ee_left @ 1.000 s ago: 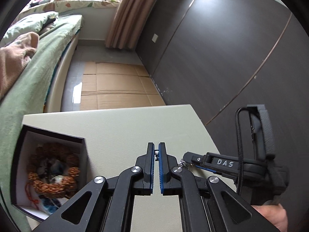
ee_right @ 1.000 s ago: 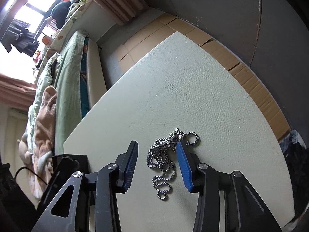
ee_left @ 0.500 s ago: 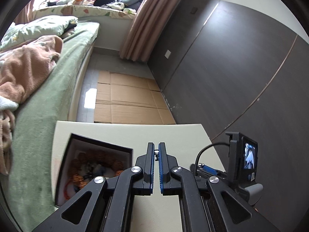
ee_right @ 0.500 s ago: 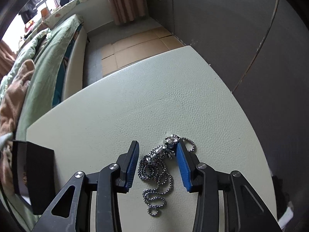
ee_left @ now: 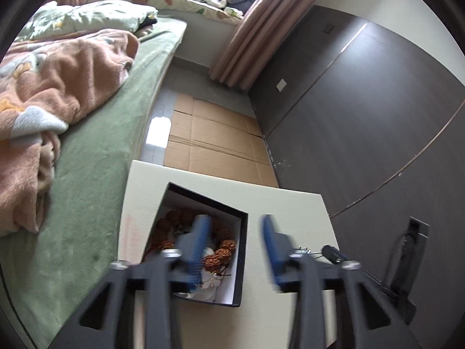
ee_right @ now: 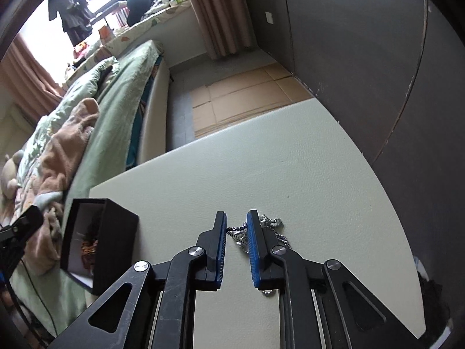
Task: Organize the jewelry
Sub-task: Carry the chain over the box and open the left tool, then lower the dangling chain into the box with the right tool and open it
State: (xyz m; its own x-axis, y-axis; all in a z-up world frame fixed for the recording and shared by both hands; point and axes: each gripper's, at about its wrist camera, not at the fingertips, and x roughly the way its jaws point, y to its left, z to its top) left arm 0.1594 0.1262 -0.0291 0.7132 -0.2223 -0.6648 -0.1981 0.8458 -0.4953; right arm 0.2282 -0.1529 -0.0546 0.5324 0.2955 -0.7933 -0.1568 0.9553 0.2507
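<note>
Left tool (ee_left: 235,250): jaws now spread wide, where half a second ago they were pressed together; nothing is held. One blue pad is seen over the open black square box with white lining (ee_left: 241,261), the other over bare tabletop at 3 o'clock of the box. Motion blur is noted on the fingers. Inside the box, a brown beaded bracelet (ee_left: 223,250) is seen coiled among smaller pieces that cannot be made out.

Right tool (ee_right: 236,250): jaws narrowed markedly against the earlier wide gap, not fully together. The silver ball-chain necklace (ee_right: 271,222) lies bunched on the pale green leather-textured tabletop (ee_right: 290,160); links are seen crossing the gap between the pads, with the rest trailing toward 3 o'clock and behind the right finger. Whether the pads already pinch the chain cannot be told.

Judgement: a grasp on the chain is being closed while the left tool is readied at the box, at 9 o'clock of the necklace in the right wrist view. Transfer into the box is not yet done. A slipped strand is the likely risk.
</note>
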